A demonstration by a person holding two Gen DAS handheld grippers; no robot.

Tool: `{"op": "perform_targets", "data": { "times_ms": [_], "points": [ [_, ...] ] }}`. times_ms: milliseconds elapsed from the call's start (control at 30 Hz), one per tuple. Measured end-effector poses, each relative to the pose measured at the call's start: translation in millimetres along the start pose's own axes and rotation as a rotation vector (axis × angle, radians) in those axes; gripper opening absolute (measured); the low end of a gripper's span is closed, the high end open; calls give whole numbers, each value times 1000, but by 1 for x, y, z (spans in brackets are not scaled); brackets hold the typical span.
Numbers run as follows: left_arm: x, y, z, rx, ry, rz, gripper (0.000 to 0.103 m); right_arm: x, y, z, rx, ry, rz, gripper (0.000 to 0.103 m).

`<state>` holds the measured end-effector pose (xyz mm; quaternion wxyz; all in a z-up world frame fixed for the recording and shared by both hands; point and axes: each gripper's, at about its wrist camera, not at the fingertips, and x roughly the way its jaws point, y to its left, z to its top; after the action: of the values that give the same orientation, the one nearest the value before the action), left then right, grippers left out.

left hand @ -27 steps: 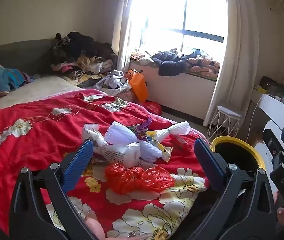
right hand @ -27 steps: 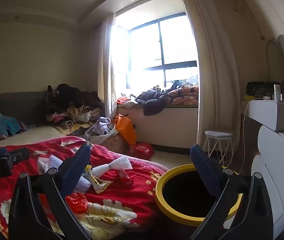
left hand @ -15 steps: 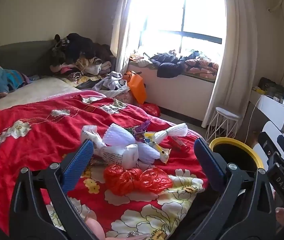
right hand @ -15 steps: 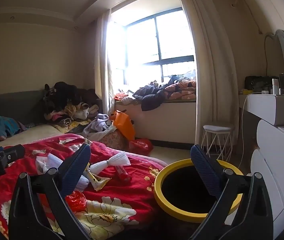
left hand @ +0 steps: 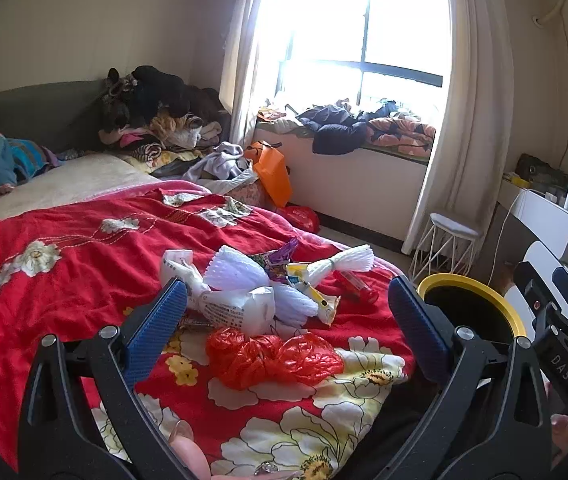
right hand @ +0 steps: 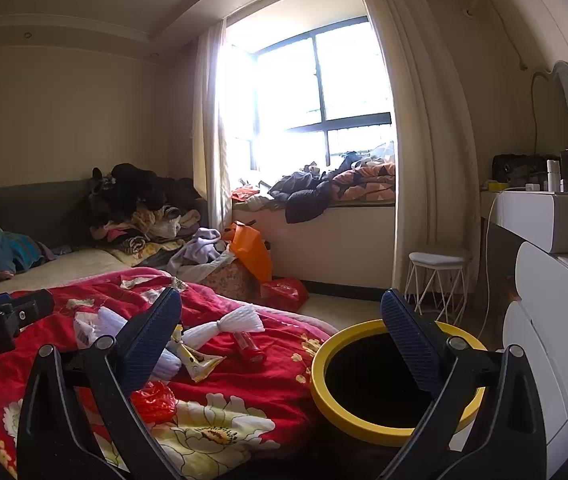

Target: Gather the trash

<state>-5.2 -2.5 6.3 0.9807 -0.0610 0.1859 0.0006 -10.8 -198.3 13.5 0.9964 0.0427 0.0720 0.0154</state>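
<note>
My left gripper is spread wide and empty, tipped a little down over the near edge of the bed, and the crumpled red plastic bag lies right under the gap between my fingers, the nearest piece of trash. Its long axis runs left to right across my view, the same line on which my jaws open, so I judge that I should drop straight onto it or roll the wrist a little to pinch its narrow waist. Just beyond it sits the white printed wrapper, then the white foam net tied like a bow and the small red tube farther right. My right gripper is equally spread and holds nothing; it hangs nearly level with the yellow-rimmed bin close below its right finger. So the left hand is nearer the pile on the red floral blanket, and the bin waits to the right of it, off the bed's edge
</note>
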Motion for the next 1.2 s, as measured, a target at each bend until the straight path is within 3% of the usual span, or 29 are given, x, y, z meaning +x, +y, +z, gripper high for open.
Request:
{"op": "perform_targets", "data": {
  "times_ms": [1200],
  "points": [
    [5, 15, -3, -40, 15, -21, 93, 2, 5, -2, -10, 18, 24, 97]
  ]
}}
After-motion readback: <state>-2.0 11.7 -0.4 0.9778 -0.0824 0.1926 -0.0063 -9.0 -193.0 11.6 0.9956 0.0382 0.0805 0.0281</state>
